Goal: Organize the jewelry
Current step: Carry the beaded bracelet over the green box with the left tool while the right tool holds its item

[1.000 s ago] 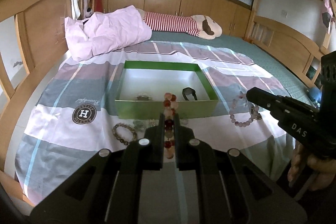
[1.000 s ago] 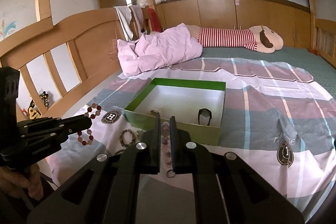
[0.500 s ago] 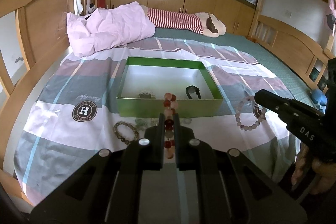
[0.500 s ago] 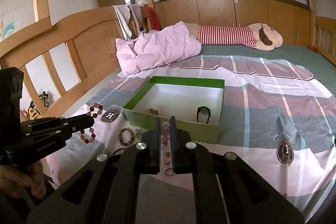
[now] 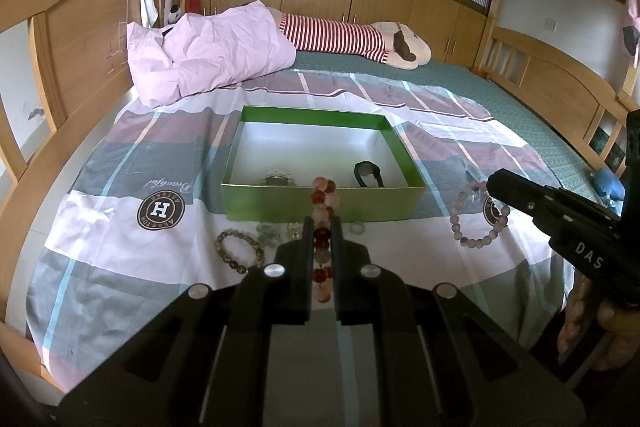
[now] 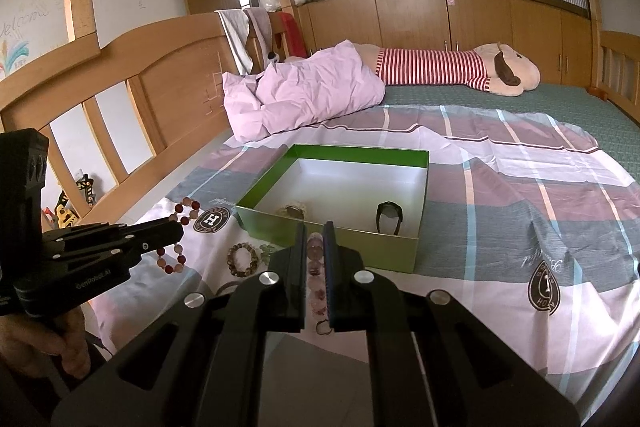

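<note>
- Left wrist view: the left gripper [image 5: 322, 227] is clamped on a red bracelet [image 5: 322, 211], low in the frame centre, in the air before the green box [image 5: 320, 205]. The box, mid-frame on the bed [image 5: 100, 227], already has a watch [image 5: 368, 174] inside. The right gripper [image 5: 496, 183] at right holds a lilac bracelet [image 5: 476, 223]. A brown bracelet [image 5: 240, 251] lies loose in front of the box.
- Right wrist view: the right gripper [image 6: 315, 247] is closed on the lilac bracelet [image 6: 315, 255], low centre. The left gripper [image 6: 176, 231] at left carries the red bracelet [image 6: 176, 255].
- Step, as I judge: carrying both bracelets to the box. Next: bring each over the rim, then let go.
</note>
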